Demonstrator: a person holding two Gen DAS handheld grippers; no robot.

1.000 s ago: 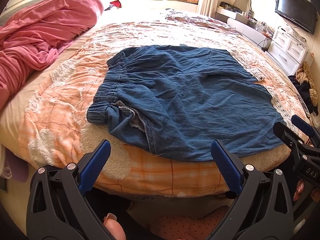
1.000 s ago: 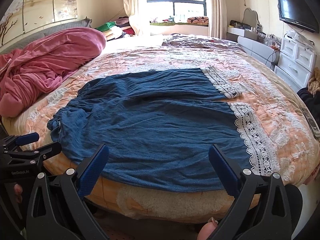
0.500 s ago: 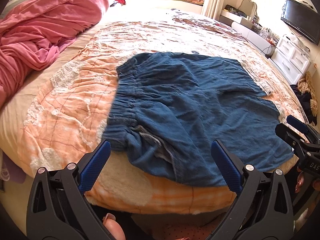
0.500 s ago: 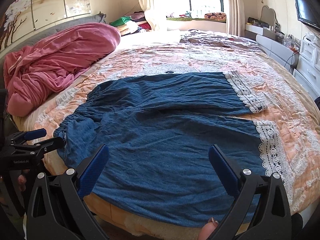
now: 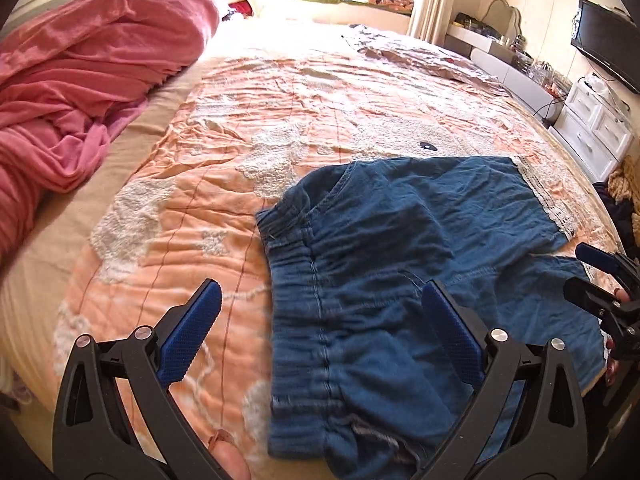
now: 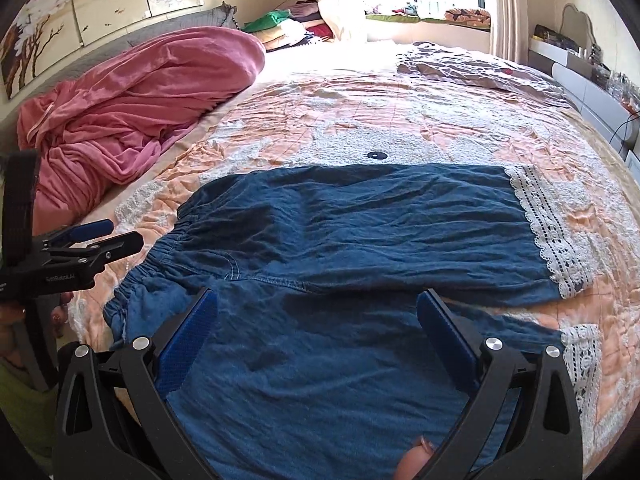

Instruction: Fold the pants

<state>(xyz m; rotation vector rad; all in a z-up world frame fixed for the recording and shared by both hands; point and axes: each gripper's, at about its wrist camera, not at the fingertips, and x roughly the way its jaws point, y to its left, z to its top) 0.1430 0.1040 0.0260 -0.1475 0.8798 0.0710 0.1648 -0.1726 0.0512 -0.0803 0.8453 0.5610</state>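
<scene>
Blue denim pants (image 6: 360,232) with white lace cuffs (image 6: 548,232) lie spread flat on the bed, waistband to the left, legs to the right. They also show in the left wrist view (image 5: 400,264). My left gripper (image 5: 320,320) is open and empty, just above the elastic waistband (image 5: 312,280). My right gripper (image 6: 316,328) is open and empty over the near leg. Each gripper also shows at the edge of the other's view: the right gripper (image 5: 600,280) at the far right, the left gripper (image 6: 92,240) at the far left.
An orange and white quilt (image 6: 360,112) covers the bed. A heaped pink blanket (image 6: 132,108) lies at the left. A grey sheet (image 6: 480,68) lies at the back. White drawers (image 5: 592,132) and a wall TV (image 5: 604,40) stand to the right.
Both grippers have moved forward and down over the pants, which now fill more of both views. Both stay open and empty.
</scene>
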